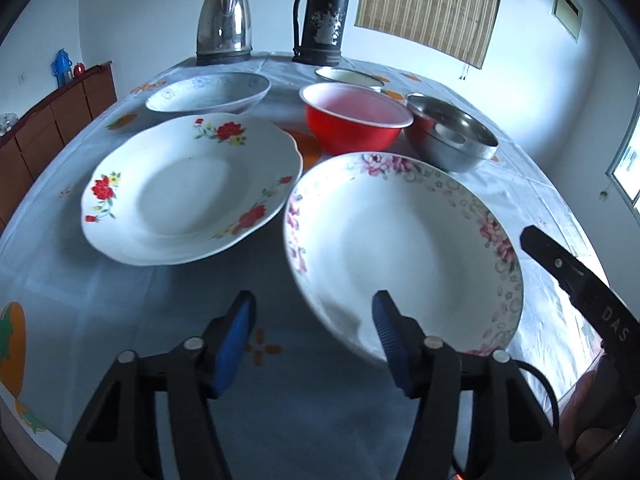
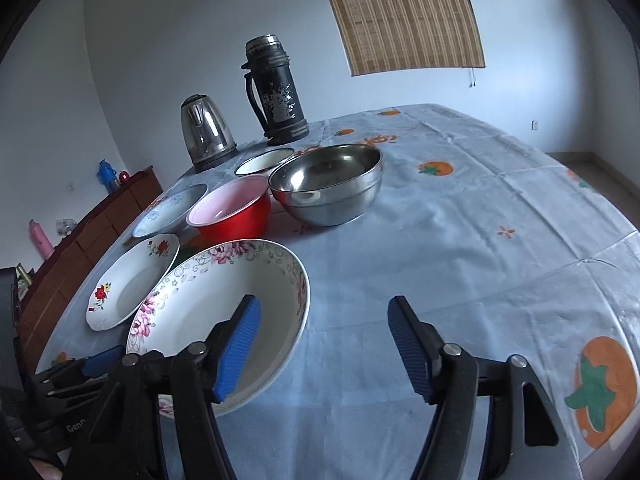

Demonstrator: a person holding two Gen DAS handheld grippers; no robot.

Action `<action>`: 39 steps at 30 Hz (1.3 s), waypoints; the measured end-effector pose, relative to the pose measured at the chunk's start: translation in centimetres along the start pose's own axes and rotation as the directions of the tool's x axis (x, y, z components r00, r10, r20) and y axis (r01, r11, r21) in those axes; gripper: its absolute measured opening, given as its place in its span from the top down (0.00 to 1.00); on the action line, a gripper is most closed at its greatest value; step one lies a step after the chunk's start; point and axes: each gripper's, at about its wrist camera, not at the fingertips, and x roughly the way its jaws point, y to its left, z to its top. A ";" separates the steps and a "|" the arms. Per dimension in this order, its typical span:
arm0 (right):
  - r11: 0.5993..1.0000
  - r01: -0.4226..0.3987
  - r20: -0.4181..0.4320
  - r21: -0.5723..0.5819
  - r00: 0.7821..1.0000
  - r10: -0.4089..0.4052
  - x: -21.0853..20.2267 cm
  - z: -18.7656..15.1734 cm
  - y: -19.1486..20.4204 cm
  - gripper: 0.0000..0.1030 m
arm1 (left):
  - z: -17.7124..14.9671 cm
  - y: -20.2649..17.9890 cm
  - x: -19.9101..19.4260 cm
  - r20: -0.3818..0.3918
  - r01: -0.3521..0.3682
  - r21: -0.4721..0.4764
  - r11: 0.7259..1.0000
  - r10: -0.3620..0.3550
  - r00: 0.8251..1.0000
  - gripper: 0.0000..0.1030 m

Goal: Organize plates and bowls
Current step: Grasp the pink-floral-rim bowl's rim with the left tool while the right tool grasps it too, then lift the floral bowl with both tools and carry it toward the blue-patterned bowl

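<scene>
**Pink-flowered plate sits between 2 open claws, nearer the left**

The pink-flowered plate (image 1: 404,252) lies flat on the worktop (image 2: 460,240) at the near edge of the crockery, and both claws are pointed at it from the near side. The left claw (image 1: 314,344) has its 2 blue pads spread wide and holds nothing; the plate's near rim runs between those pads, with the right-hand pad over the rim and the left-hand pad over bare cloth. So the plate lies ahead and slightly to the right of that claw. Whether a pad touches the rim I cannot tell.

The right claw (image 2: 322,346) is also spread and empty. From its side the same plate (image 2: 224,312) lies to the left: only its left-hand pad overlaps the plate's right rim, while the other pad hangs over open cloth. I judge the left claw the nearer and better lined up for a rim grip.

Just beside the plate, to its left and apart from it, lies the red-flowered plate (image 1: 192,188), the likely stacking partner. Behind stand the red bowl (image 1: 356,116), the steel bowl (image 1: 452,136), a blue-patterned bowl (image 1: 208,92) and a small white bowl (image 1: 348,77), with a kettle (image 1: 224,24) and flask (image 1: 324,12) at the far edge.
</scene>
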 end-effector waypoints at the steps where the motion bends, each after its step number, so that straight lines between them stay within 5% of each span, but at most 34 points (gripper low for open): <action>1: 1.000 -0.011 -0.014 0.001 1.000 0.011 0.4 0.1 0.0 0.49 | 0.2 0.1 0.3 -0.011 0.007 -0.008 1.000 -0.007 1.000 0.50; 6: 0.999 -0.044 -0.069 -0.003 0.997 0.043 2.1 0.5 0.1 0.51 | 0.7 -0.2 0.8 -0.021 0.004 -0.012 1.000 -0.004 1.000 0.58; 10: 0.998 -0.055 -0.100 -0.011 0.994 0.054 3.0 0.6 0.1 0.53 | 0.9 0.6 0.8 -0.029 0.062 -0.075 0.995 -0.064 0.998 0.76; 13: 0.997 -0.070 -0.129 -0.008 0.989 0.069 3.7 0.6 -0.1 0.63 | 1.0 1.5 0.5 -0.017 0.102 -0.114 0.988 -0.105 0.994 0.77; 21: 0.990 -0.140 -0.179 0.023 0.974 0.142 5.0 0.6 -0.6 0.63 | 1.1 2.3 0.1 0.023 0.154 -0.182 0.971 -0.152 0.988 0.78; 25: 0.986 -0.163 -0.201 0.030 0.966 0.165 5.5 0.7 -0.6 0.72 | 1.3 2.0 0.5 0.016 0.140 -0.178 0.974 -0.139 0.990 0.78; 39: 0.978 -0.210 -0.241 -0.003 0.949 0.203 8.1 2.5 0.2 0.71 | 2.6 1.4 2.6 0.006 0.116 -0.165 0.979 -0.117 0.993 0.78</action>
